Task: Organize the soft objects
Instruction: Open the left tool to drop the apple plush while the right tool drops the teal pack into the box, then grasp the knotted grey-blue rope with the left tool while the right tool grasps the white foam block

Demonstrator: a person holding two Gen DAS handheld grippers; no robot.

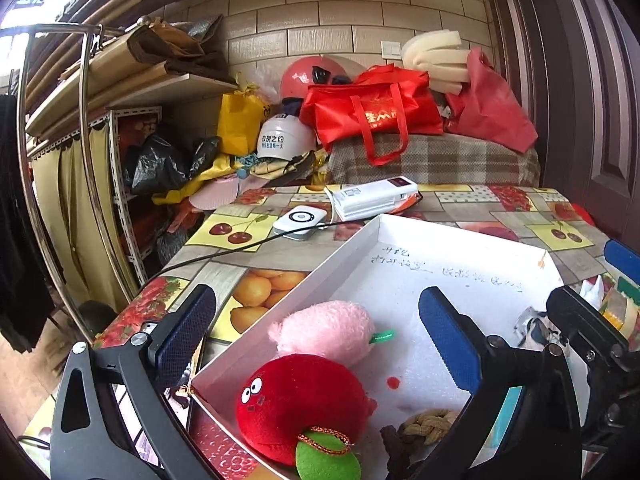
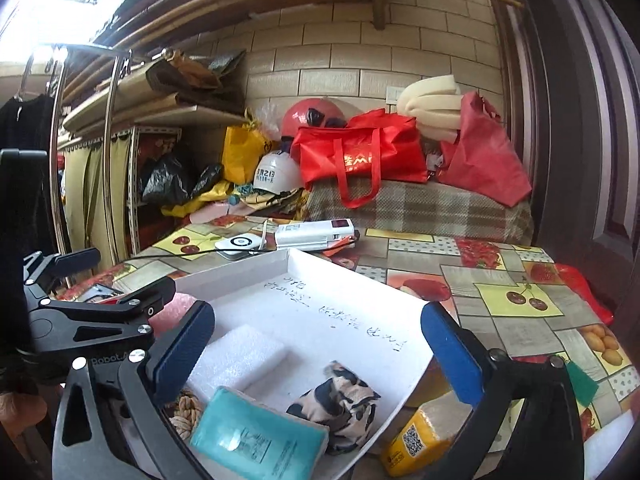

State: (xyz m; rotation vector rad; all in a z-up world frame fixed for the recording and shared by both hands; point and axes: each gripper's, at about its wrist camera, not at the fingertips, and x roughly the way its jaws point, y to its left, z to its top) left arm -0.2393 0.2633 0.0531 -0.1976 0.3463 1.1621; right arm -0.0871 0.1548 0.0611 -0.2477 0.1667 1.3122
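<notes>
Hovering with fingers spread wide and empty, both the left gripper and right gripper should pinch soft items mid-body and set them inside the white tray.

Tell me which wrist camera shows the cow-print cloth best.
The right wrist view: the cow-print cloth lies whole in the white box. In the left wrist view the right gripper hides all but a scrap.

My right arm hides part of the braided rope, and the picture's bottom edge cuts off the red plush. The handwriting in the white box is too small to read. The yellow packet lies half under the box's edge.
</notes>
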